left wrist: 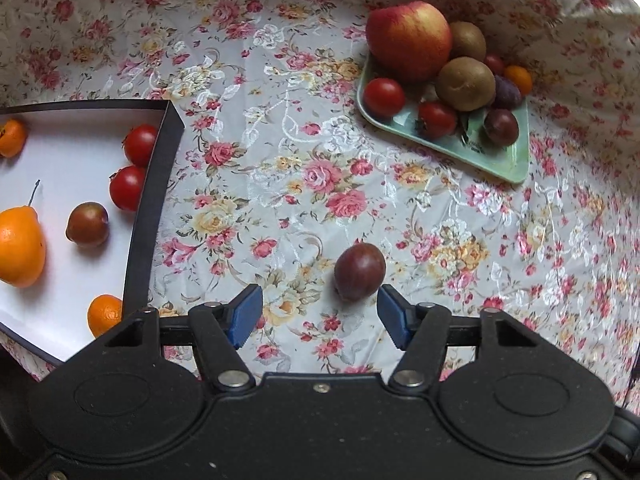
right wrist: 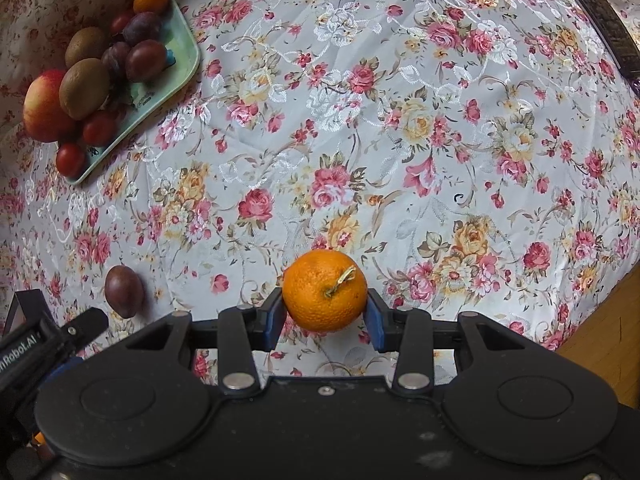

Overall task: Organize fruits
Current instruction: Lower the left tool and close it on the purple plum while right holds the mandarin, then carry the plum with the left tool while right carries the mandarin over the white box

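**Inspector A:** Left gripper [left wrist: 320, 312] first. Condition?

**Inspector B:** Fingers spread wide, holding nothing. A dark plum [left wrist: 359, 272] lies on the floral worktop [left wrist: 280, 128] just ahead of them, nearer the right-hand blue pad [left wrist: 390, 314], apparently not touching it.

**Inspector A:** Right gripper [right wrist: 325, 316]?

**Inspector B:** Fingers clamped on a tangerine [right wrist: 325, 296], one blue pad on each side, stem facing the camera. It is held above the cloth, clear of both containers.

**Inspector A:** Containers?

**Inspector B:** A white box with dark walls [left wrist: 158, 184] at the left holds two red tomatoes [left wrist: 128, 188], a dark plum, and orange fruit. A green tray [left wrist: 516, 160] at the far right carries an apple [left wrist: 408, 40], two kiwis [left wrist: 466, 84], tomatoes and plums, piled close together.

**Inspector A:** Anything else?

**Inspector B:** A dark flat object [right wrist: 596, 20] lies at the worktop's far edge in the right wrist view; I cannot identify it.
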Available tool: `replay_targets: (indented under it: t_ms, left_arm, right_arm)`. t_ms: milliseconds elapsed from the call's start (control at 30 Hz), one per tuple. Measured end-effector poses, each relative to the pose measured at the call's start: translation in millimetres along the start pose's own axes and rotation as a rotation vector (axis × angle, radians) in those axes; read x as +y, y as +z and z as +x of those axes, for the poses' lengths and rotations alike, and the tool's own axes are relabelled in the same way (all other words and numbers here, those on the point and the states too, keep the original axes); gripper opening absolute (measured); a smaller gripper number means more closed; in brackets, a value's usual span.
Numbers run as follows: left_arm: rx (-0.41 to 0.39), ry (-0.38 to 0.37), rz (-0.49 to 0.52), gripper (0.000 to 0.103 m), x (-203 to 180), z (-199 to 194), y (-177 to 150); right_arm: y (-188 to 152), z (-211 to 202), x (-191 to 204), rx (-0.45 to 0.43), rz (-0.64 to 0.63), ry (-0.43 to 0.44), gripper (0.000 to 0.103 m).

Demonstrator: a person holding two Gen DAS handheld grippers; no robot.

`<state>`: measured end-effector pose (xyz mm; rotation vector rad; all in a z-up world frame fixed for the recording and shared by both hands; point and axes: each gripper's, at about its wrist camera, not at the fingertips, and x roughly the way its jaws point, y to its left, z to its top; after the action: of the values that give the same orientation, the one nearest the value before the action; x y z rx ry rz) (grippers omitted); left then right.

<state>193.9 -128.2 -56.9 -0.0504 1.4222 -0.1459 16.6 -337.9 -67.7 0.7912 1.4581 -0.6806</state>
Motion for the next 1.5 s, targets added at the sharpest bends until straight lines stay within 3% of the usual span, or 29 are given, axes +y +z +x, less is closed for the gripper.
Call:
replay_targets:
  t_ms: [133, 400, 700, 767, 800, 967, 1133, 1500]
  left_arm:
    - [-0.037, 0.021, -0.010, 0.065, -10, 5, 4]
    - [-0.044, 0.120, 0.123, 0.065, -48, 29, -4]
    - [-0.036, 0.191, 0.110, 0.064, -50, 44, -2]
    - [-0.029, 0.187, 0.122, 0.057, -51, 46, 0]
    - [-0.013, 0.166, 0.132, 0.044, -52, 48, 0]
    - [0.008, 0.168, 0.133, 0.045, -50, 43, 6]
    - [-0.008, 0.166, 0.041, 0.045, -27, 21, 13]
    - [-0.101, 0.191, -0.248, 0.045, 66, -29, 35]
  right_arm:
    - [0, -11, -10, 0.003, 0.003, 0.012, 0.042]
    - [6, -21, -28, 0.004, 0.008, 0.011, 0.042]
    - [6, -25, -40, 0.006, 0.018, 0.030, 0.042]
    - [9, -29, -43, 0.006, 0.024, 0.038, 0.042]
    - [8, -31, -40, 0.003, 0.025, 0.038, 0.042]
    - [11, -38, -45, -0.005, 0.036, 0.039, 0.042]
    - [14, -37, -39, -0.016, 0.043, 0.018, 0.042]
    - [-1, -4, -2, -0.010, 0.006, -0.036, 0.042]
